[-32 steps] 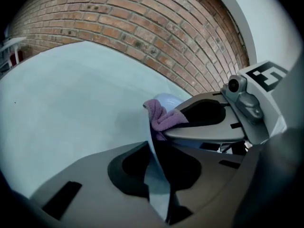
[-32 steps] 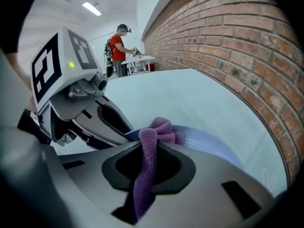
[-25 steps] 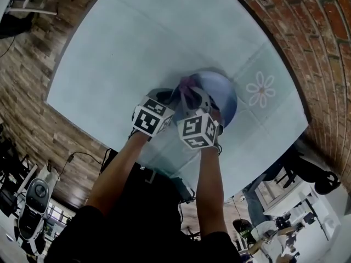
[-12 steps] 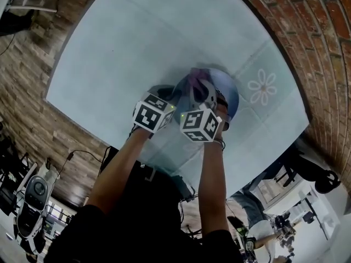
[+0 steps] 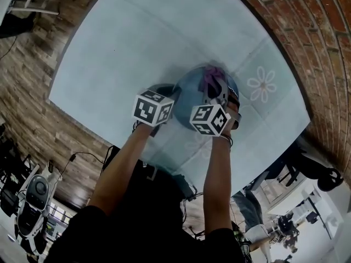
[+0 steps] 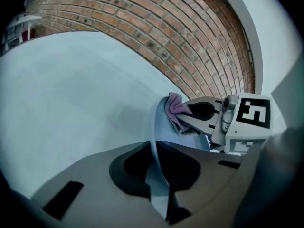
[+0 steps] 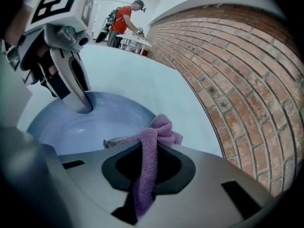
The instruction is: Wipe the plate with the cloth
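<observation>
Tightening left gripper point(image 6: 159, 175) on plate point(image 5: 192, 95) rim | right gripper point(image 7: 142, 175) clamps cloth point(image 7: 148, 148) | bare tabletop point(image 5: 142, 43) around

In the head view the near rim of the plate point(image 5: 192, 93) is covered by the two marker cubes point(image 5: 152, 107). The jaws of the left gripper point(image 6: 156, 175), which have just been closing with the plate's rim between them, and those of the right gripper point(image 7: 145, 175) are hidden there. Of the cloth point(image 5: 210, 79) only a small purple fold is shown at the far rim. In the left gripper view the plate is seen edge-on, so its face is concealed. In the right gripper view the cloth's lower end is lost in the dark gap between the jaws, and the left gripper is cut by the top edge. A person point(image 7: 124, 19) far behind is too small to be read; perhaps a table is leaned over.
</observation>
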Available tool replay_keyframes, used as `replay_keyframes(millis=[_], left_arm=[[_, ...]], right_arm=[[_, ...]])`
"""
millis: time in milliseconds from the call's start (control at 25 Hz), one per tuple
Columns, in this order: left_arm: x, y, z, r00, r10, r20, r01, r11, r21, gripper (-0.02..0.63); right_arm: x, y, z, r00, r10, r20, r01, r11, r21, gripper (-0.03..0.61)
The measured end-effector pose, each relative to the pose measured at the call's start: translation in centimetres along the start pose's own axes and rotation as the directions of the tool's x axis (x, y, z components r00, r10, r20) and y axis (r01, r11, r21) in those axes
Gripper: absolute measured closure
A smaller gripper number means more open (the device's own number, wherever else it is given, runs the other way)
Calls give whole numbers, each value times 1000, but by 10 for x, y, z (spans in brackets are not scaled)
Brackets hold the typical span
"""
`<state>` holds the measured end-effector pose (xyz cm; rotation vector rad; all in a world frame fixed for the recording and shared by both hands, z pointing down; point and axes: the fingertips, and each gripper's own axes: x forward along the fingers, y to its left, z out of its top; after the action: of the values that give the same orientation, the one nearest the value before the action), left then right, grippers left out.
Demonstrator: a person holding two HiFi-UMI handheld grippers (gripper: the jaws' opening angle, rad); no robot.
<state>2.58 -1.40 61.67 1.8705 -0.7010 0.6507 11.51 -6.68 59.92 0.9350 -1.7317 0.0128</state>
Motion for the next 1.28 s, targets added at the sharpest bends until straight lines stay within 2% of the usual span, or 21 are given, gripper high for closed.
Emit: replay_keyframes(millis=[280, 520, 640, 800, 1000, 1280], left_arm=[[-1, 2, 1, 1000, -9, 20, 10, 999, -41, 561], [-4, 3, 0, 999, -21, 49, 27, 994, -110, 566], [-3, 4, 1, 998, -13, 63, 20, 993, -113, 568], [-3, 5, 3, 997, -12, 77, 24, 989, -148, 569], [-2, 3, 3, 997, 0, 82, 11, 990, -141, 569], [1, 1, 4, 997, -2, 78, 13, 990, -138, 569]], right_arm=[[-8, -15, -35, 996, -56, -67, 56, 998, -3, 512], [-24, -11, -63, 989, -49, -143, 51, 999, 16, 512], [-31, -7, -73, 984, -43, -174, 48, 999, 26, 512], [-42, 4, -85, 978, -13, -210, 25, 998, 56, 512], [-59, 23, -97, 971, 20, -237, -4, 998, 66, 512], [-76, 52, -106, 955, 121, -271, -96, 990, 104, 512]])
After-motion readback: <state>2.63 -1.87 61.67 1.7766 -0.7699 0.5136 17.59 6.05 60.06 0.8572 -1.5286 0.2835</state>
